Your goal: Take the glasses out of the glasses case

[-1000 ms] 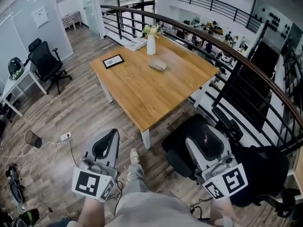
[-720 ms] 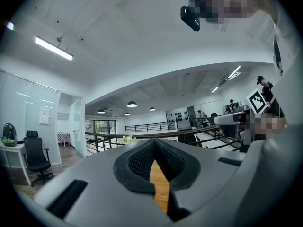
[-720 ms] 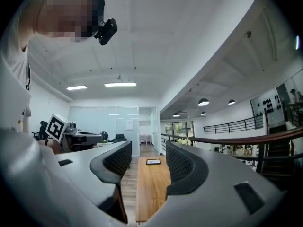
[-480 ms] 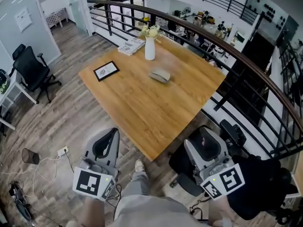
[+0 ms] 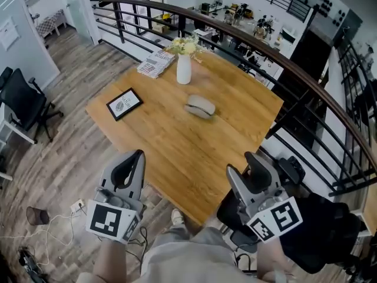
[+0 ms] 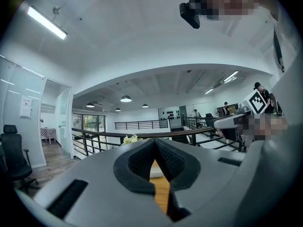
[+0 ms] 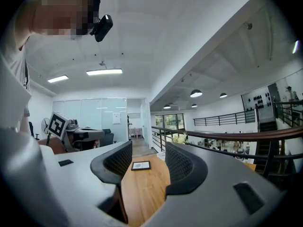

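Note:
In the head view a closed grey glasses case [image 5: 200,107] lies near the middle of the wooden table [image 5: 177,152]. No glasses show. Both grippers hover at the table's near edge, well short of the case. My left gripper [image 5: 138,156] is shut with nothing in it; in the left gripper view its jaws [image 6: 155,142] meet at the tips. My right gripper [image 5: 241,163] is open and empty. The right gripper view shows its jaws [image 7: 147,162] apart over the table top [image 7: 142,193].
A white vase [image 5: 184,68] with flowers stands beyond the case, magazines [image 5: 156,62] at the far corner. A framed picture [image 5: 124,104], also [image 7: 141,165], lies at the table's left. A black chair [image 5: 321,229] is under my right hand; a railing [image 5: 306,81] curves behind the table.
The person has walked up to the table, so it and the case sit nearer. The right gripper's jaws have opened. The left gripper stays shut.

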Demonstrator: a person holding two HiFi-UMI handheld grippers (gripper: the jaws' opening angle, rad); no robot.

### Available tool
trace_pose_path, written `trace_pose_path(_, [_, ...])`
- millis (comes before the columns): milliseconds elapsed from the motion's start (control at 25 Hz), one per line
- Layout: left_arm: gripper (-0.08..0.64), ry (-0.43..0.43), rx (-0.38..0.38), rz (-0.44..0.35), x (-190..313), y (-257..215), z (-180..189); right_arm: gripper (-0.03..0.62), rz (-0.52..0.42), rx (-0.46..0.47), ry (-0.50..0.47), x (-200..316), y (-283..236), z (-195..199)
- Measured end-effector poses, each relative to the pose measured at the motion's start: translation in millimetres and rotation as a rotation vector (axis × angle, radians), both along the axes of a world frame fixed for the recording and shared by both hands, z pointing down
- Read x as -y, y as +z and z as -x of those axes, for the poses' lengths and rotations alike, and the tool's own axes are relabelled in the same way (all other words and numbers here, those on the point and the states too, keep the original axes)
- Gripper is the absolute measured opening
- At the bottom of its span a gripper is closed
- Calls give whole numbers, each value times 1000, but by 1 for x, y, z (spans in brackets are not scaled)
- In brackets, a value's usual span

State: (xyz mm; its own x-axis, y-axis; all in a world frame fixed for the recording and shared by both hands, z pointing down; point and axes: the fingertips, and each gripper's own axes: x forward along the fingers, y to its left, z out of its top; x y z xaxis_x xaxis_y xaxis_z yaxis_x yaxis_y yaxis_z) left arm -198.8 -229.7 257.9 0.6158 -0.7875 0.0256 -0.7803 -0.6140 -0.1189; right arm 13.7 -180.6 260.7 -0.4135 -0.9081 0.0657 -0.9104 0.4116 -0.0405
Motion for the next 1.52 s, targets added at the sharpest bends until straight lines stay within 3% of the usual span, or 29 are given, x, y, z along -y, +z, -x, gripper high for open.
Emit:
trace_pose_path(400, [15,38,-9,31,58,4,-13,238,35,-19,36,65,5,-20])
trace_pose_path(600, [15,62,-7,35,90,4,-46,229,51,-31,24,102,11,-45])
trace_pose_path(800, [15,92,-12,51,158,25,-97,225,94,-85,-45,177,37,-70])
trace_pose_path(1240, [15,96,-6,205,301,141,-193,215,254,-168,-176,329,145,-89])
trace_pose_path(1360, [15,94,48,246,324,187,-206,213,307,-186,-202,354,186,-88])
trace_pose_path(1520, [15,65,64,332,358,249,-210,211,377,-196,-223,385,241,-87])
